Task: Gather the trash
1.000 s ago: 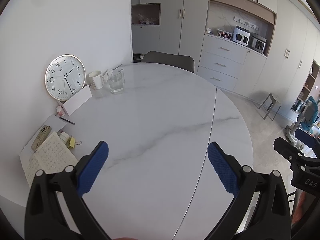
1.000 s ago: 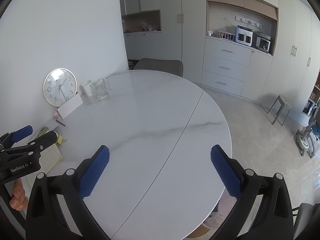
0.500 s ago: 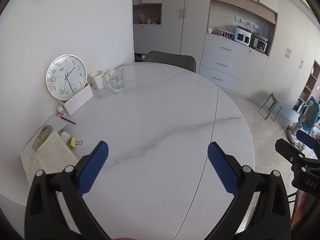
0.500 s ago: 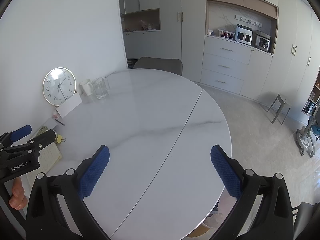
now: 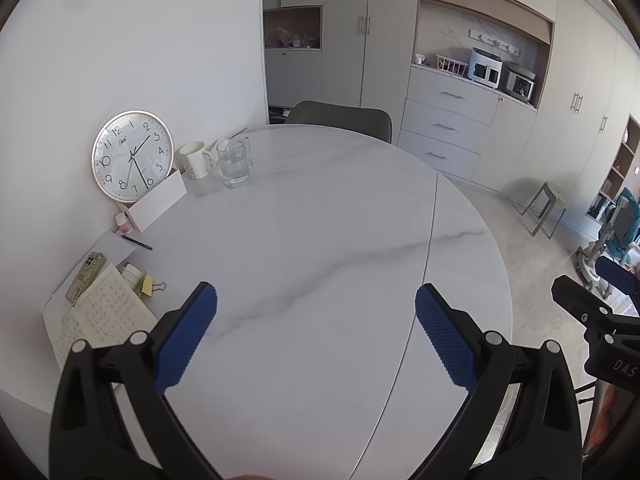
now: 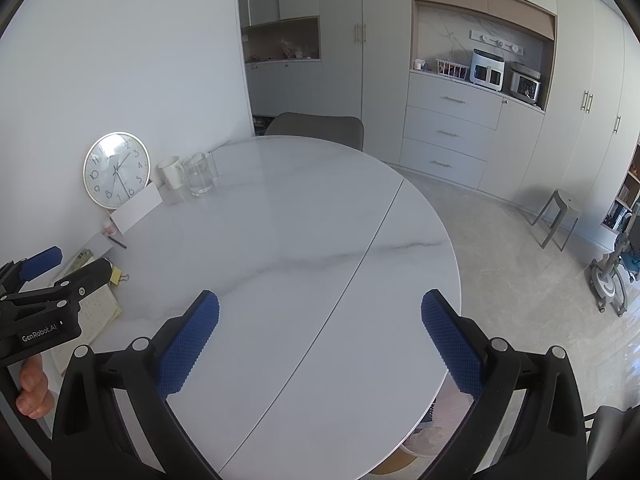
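Both grippers hover over a round white marble table (image 5: 320, 220) (image 6: 280, 232). My left gripper (image 5: 316, 308) is open with nothing between its blue pads. My right gripper (image 6: 320, 314) is open too and holds nothing. Each shows at the edge of the other's view: the right gripper (image 5: 592, 296) at the far right, the left gripper (image 6: 60, 268) at the far left with a person's fingers under it. No loose trash shows on the bare marble. Small items lie at the table's left edge: a sheet of written paper (image 5: 100, 316), a yellow note with a binder clip (image 5: 150, 286), a small white bottle (image 5: 130, 272).
A wall clock (image 5: 132, 156), white card (image 5: 158, 200), white mug (image 5: 194, 160) and glass jug (image 5: 234, 162) stand at the back left. A phone (image 5: 84, 276) and pen (image 5: 136, 242) lie near the paper. A grey chair (image 5: 340, 118) is behind the table, a stool (image 6: 558, 216) on the floor at right.
Both views have drifted slightly, and the table items sit a little lower and further right in the left wrist view. Both grippers stay open and empty.
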### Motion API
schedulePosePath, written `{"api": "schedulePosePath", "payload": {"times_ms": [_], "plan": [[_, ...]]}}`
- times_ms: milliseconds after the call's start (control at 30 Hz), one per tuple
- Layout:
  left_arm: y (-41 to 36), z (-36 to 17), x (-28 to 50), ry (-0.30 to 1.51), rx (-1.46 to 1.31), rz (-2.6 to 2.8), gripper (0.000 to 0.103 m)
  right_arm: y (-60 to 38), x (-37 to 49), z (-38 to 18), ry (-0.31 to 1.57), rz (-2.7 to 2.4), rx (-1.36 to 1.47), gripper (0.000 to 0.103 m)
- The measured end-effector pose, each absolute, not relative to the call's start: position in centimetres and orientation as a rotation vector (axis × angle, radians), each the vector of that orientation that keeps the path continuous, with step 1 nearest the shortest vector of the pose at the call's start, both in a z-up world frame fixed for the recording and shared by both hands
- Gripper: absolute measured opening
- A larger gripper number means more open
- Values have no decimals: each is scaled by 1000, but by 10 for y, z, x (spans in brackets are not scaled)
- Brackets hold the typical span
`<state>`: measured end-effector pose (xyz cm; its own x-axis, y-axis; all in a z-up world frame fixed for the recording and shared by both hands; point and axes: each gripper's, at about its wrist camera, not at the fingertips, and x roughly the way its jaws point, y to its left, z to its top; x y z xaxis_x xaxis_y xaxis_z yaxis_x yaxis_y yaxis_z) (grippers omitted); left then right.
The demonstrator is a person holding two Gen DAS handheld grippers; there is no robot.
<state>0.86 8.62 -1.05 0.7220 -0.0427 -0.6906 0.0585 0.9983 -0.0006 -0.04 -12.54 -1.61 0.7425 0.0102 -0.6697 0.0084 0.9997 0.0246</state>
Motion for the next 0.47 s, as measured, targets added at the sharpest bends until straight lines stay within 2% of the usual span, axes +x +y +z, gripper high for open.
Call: {"api": "schedulePosePath", "payload": {"times_ms": [467], "plan": [[89, -12, 9, 768, -5, -57, 95, -127, -2, -17, 737, 2, 22, 101]]}}
